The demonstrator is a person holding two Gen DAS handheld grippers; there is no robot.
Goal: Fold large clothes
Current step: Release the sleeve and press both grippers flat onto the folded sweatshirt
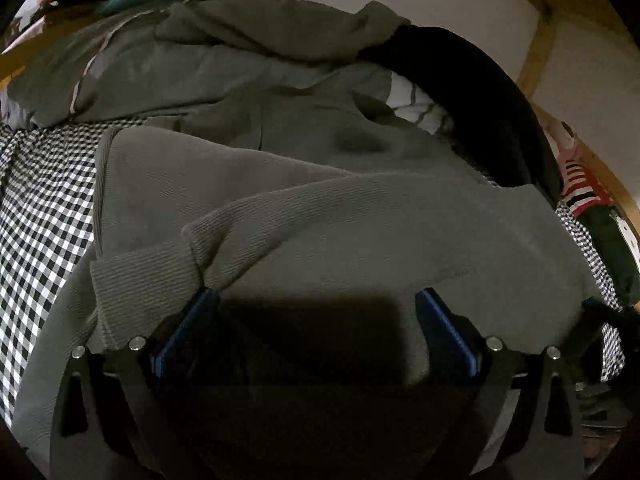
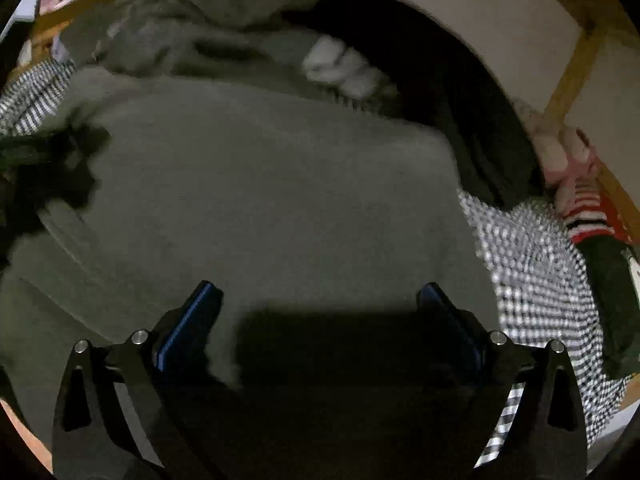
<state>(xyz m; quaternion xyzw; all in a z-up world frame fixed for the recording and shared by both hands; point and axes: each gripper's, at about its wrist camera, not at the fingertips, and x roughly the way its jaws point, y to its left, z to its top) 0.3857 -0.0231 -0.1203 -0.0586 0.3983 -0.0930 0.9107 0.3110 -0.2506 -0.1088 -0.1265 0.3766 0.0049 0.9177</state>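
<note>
Grey sweater point(image 1: 304, 216) fills mid-frame on the checked sheet point(image 1: 44, 216): thick knit, soft, floppy, grippy. Best hold looks like the ribbed cuff point(image 1: 144, 280), lower left. Left gripper point(image 1: 316, 300) and right gripper point(image 2: 320, 292) both spread wide, pinching nothing.

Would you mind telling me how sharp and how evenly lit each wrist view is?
Left wrist view: sharp, the grey sweater's knit ribs readable; a dark shadow lies between the left gripper's open fingers. Right wrist view: smeared by motion blur, the checked sheet streaked; a similar shadow sits at the right gripper.
</note>
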